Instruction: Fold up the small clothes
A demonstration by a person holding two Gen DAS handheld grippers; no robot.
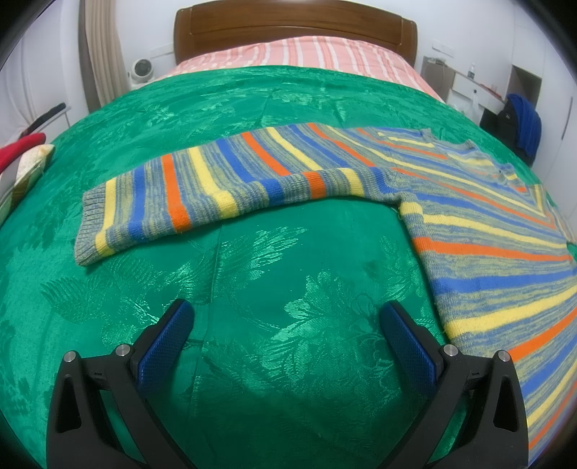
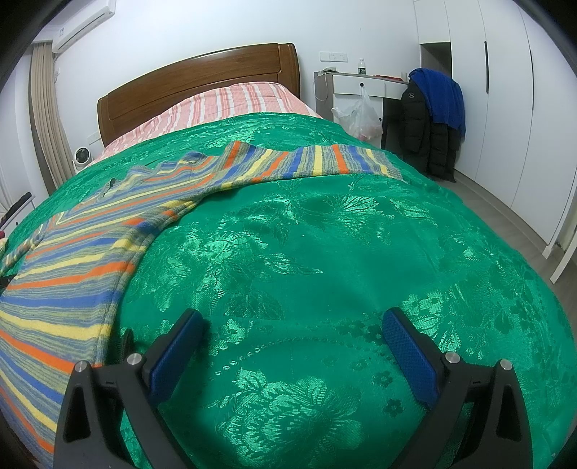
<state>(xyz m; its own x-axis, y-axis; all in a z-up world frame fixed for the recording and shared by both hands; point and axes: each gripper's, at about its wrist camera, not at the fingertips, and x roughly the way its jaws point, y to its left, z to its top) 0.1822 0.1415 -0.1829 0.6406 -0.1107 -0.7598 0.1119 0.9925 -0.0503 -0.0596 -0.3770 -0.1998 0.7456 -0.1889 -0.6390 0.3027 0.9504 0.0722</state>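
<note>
The left gripper (image 1: 286,321) and the right gripper (image 2: 292,330) are hovering with jaws wide apart, holding nothing, over the shiny green floral bedspread (image 1: 252,274). Beyond them, the striped knitted sweater (image 1: 468,223) is lying flat with sleeves spread. Farther away, the brown wooden headboard (image 1: 295,29) is standing.

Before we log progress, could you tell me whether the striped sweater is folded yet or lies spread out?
Spread out: the striped sweater lies flat on the green bedspread, both sleeves extended sideways, neither folded over the body.

Striped sweater (image 1: 468,231): ribbed matt knit. Green bedspread (image 1: 288,281): glossy woven damask cloth. Headboard (image 1: 295,25): polished wood.
</note>
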